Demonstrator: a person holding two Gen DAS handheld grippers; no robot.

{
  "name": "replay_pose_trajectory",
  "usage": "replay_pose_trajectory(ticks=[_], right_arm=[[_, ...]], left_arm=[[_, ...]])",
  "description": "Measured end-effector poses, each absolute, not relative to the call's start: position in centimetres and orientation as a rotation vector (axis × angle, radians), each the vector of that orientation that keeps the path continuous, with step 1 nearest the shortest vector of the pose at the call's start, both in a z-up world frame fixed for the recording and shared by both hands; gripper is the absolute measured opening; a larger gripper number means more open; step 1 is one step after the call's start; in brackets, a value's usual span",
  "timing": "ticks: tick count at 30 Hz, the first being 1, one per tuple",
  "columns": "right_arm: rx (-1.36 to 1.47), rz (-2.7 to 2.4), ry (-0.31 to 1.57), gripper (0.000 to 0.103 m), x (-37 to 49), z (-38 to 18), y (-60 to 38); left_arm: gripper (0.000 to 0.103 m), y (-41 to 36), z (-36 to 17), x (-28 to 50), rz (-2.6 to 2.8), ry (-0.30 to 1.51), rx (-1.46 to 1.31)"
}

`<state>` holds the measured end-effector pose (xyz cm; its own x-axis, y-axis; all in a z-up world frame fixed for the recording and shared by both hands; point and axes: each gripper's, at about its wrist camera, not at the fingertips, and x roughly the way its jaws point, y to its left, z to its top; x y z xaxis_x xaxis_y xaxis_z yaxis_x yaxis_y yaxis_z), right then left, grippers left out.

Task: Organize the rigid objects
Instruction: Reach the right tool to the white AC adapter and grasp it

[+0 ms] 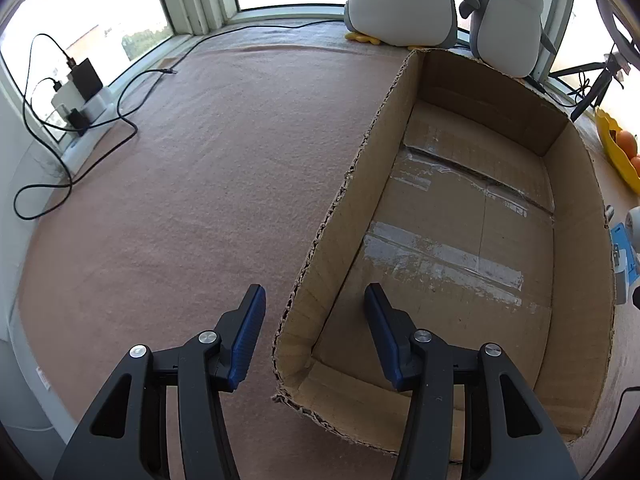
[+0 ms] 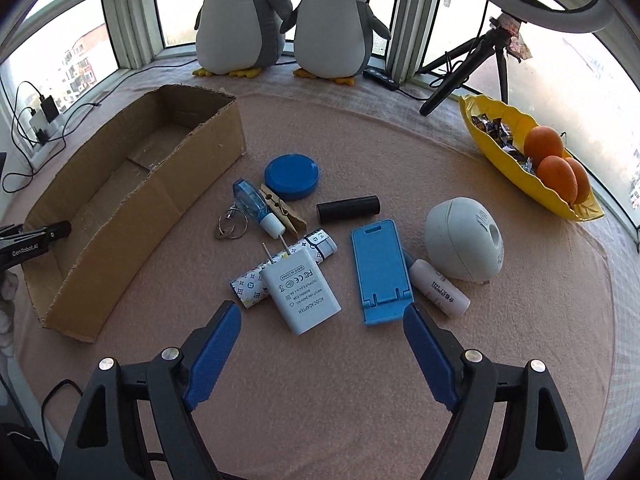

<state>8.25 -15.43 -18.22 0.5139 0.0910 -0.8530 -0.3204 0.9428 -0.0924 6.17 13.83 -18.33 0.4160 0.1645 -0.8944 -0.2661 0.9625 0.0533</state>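
Note:
An empty cardboard box (image 1: 460, 216) lies on the pink cloth; it also shows in the right wrist view (image 2: 120, 200). My left gripper (image 1: 314, 298) is open and empty above the box's near left corner. My right gripper (image 2: 322, 316) is open and empty, just short of a white AC adapter (image 2: 300, 286). Around it lie a patterned tube (image 2: 280, 268), a blue phone stand (image 2: 380, 270), a pink-white tube (image 2: 440, 286), a white round device (image 2: 464, 238), a black cylinder (image 2: 348, 208), a blue lid (image 2: 292, 176), a wooden clothespin (image 2: 282, 208), a blue correction tape (image 2: 256, 206) and key rings (image 2: 230, 226).
Two plush penguins (image 2: 288, 20) stand at the window. A yellow dish (image 2: 500, 152) with oranges and candy sits at the right. A black tripod (image 2: 472, 64) stands behind it. A power strip with chargers and cables (image 1: 80, 96) lies at the far left.

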Motion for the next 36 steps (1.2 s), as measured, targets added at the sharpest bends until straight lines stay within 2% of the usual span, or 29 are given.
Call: replay_pose_trajectory(ticks=[2, 13, 16, 20, 22, 36], right_arm=[[-0.26, 0.25, 1.016, 0.067, 9.0, -18.7, -15.5], [-0.306, 0.304, 1.043, 0.064, 10.2, -20.2, -14.6], [-0.296, 0.304, 1.062, 0.056, 10.6, -20.8, -14.6], [-0.24, 0.305, 1.109, 0.037, 11.2, -21.6, -14.7], [-0.218, 0.301, 1.117, 0.033, 11.2, -21.8, -14.9], [-0.037, 0.271, 1.099, 0.032, 9.9, -21.5, -16.1]], left_arm=[[0.051, 13.8, -18.3, 6.2, 0.275, 1.111, -0.103], [0.051, 13.5, -18.4, 6.1, 0.273, 1.09, -0.105], [0.051, 13.6, -18.4, 6.1, 0.267, 1.085, -0.107], [0.051, 13.9, -18.5, 6.0, 0.255, 1.08, -0.13], [0.051, 14.0, -18.5, 6.0, 0.25, 1.079, -0.135], [0.051, 14.1, -18.6, 6.3, 0.243, 1.078, -0.136]])
